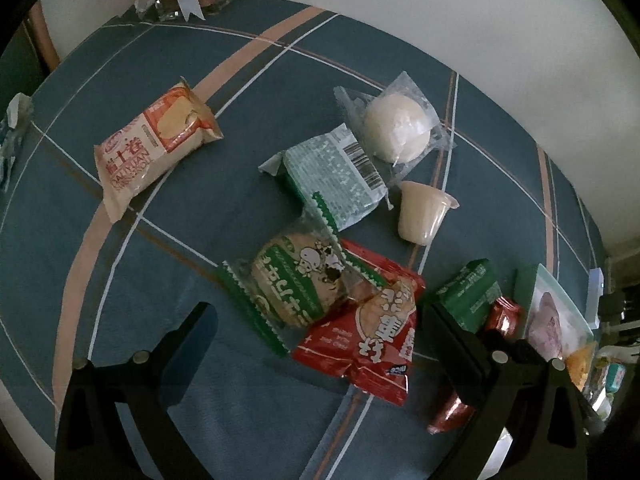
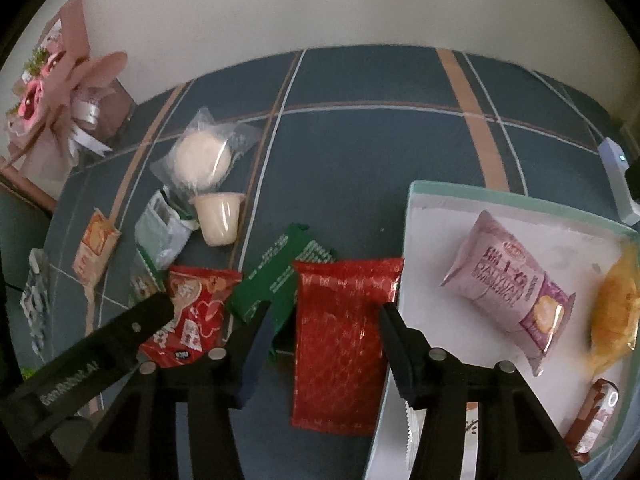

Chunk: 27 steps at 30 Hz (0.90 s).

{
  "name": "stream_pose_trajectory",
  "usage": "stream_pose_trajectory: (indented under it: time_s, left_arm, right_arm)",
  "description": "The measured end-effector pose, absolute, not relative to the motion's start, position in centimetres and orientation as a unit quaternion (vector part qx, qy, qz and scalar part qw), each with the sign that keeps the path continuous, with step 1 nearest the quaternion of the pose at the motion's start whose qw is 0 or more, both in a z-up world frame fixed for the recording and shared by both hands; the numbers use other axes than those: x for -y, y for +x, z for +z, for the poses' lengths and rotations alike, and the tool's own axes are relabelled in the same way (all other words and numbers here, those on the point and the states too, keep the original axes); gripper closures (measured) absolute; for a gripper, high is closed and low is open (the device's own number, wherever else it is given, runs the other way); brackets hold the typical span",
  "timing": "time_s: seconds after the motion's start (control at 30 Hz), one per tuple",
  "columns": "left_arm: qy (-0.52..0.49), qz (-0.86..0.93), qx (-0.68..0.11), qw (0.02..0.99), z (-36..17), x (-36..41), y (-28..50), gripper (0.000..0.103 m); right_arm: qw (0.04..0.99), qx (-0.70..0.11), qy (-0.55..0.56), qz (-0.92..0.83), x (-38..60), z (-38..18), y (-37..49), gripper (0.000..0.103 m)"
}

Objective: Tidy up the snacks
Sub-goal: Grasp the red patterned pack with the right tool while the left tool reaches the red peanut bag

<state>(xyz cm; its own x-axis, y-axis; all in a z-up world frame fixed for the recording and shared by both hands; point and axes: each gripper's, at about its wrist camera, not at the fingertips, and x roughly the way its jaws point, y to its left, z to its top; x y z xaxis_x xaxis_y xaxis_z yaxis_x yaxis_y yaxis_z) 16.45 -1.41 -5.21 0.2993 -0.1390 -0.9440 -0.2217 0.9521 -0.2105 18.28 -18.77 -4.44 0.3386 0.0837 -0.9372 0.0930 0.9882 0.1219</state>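
My landmark is the white tray [image 2: 516,216], which sits on the blue plaid cloth [image 2: 360,152]. On the tray lie a pink bun pack [image 2: 508,292], a yellow snack [image 2: 616,312] at its right edge, and a small brown bar [image 2: 596,416] near its front corner. Just left of the tray lies a red foil pack [image 2: 340,344], one end touching the tray's rim; my right gripper [image 2: 324,320] hangs over it with its fingers spread wide, one on each side, gripping nothing. Left of that pack a green pack [image 2: 272,280] lies partly under it. Farther from the tray are a red printed bag [image 1: 372,332] overlapped by a clear cookie pack [image 1: 296,284]; my left gripper [image 1: 316,320] hovers over these two, fingers spread and empty. Beyond them, well apart from the tray, lie a pale green pack [image 1: 336,176], a round white bun [image 1: 396,128], a jelly cup [image 1: 424,212] on its side, and an orange-and-cream bun pack [image 1: 156,144].
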Motion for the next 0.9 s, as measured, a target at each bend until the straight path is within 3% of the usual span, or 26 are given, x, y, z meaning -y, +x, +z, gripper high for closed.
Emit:
stream_pose_trajectory:
  time_s: [0.43, 0.53, 0.77, 0.9]
  left_arm:
    - [-0.142, 0.006, -0.597, 0.789, -5.4, 2.6, 16.4, 0.003]
    - [-0.141, 0.002, -0.602, 0.786, -5.7, 2.9, 16.4, 0.014]
    - [-0.152, 0.007, -0.608, 0.779, -6.4, 3.1, 16.1, 0.022]
    - [-0.160, 0.008, -0.604, 0.781, -6.3, 2.9, 15.9, 0.032]
  right_arm:
    - [0.803, -0.591, 0.079, -0.013, 19.2, -5.2, 18.2, 0.053]
    - [0.798, -0.598, 0.074, -0.014, 18.9, -5.7, 18.2, 0.053]
    - [0.798, -0.600, 0.061, -0.013, 18.4, -5.9, 18.1, 0.053]
    - [0.795, -0.604, 0.050, -0.007, 17.3, -5.9, 17.7, 0.050]
